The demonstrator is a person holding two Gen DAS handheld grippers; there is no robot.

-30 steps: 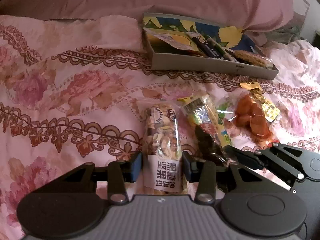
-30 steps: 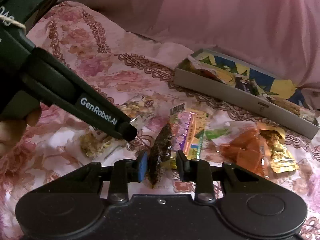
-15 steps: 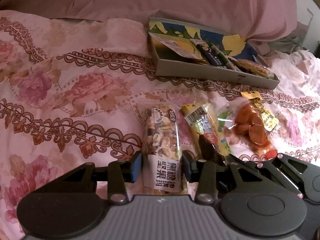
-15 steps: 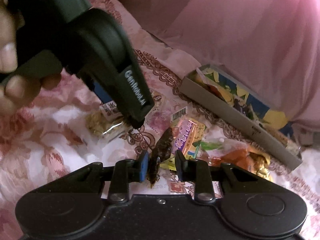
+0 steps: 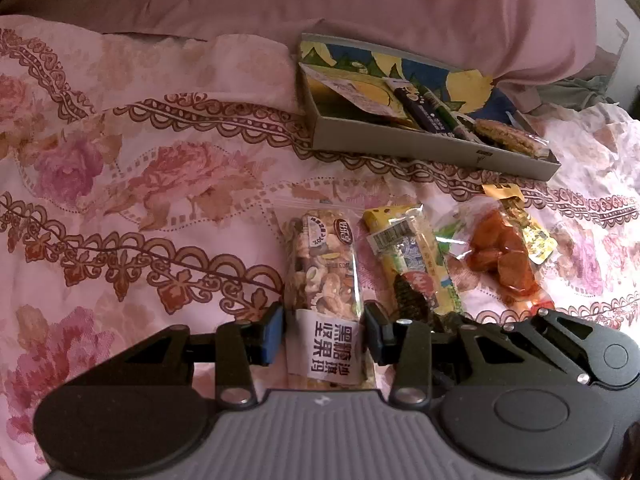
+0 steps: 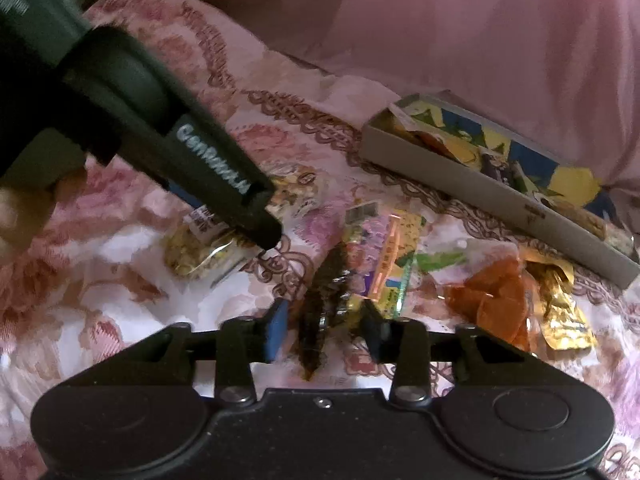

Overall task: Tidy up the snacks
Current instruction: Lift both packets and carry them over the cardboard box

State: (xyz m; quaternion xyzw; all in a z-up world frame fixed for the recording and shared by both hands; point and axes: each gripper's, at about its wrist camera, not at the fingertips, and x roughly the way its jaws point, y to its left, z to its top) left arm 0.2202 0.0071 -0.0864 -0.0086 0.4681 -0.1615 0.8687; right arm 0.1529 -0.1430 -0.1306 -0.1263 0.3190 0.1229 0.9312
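A clear packet of mixed nuts (image 5: 324, 264) with a white label lies lengthwise on the flowered bedspread, and my left gripper (image 5: 325, 334) is shut on its near end. From the right wrist view that same left gripper's finger (image 6: 224, 184) slants down onto the nut packet (image 6: 200, 248). My right gripper (image 6: 324, 332) straddles a dark snack strip (image 6: 316, 308) in a yellow wrapper (image 6: 384, 256). Its jaws are opening, with a gap at the left pad. An orange snack packet (image 5: 500, 256) lies to the right.
A shallow grey box (image 5: 420, 148) with several snacks inside sits farther back, against a pink pillow (image 5: 360, 12). A gold packet (image 6: 560, 304) lies beside the orange one (image 6: 492, 300). The right gripper's black housing (image 5: 560, 344) crowds the left one's right side. Bare bedspread (image 5: 140, 200) stretches left.
The right gripper's jaws have widened a little around the dark snack strip. In the right wrist view the left gripper's finger has shifted. The nut packet stays gripped in place.
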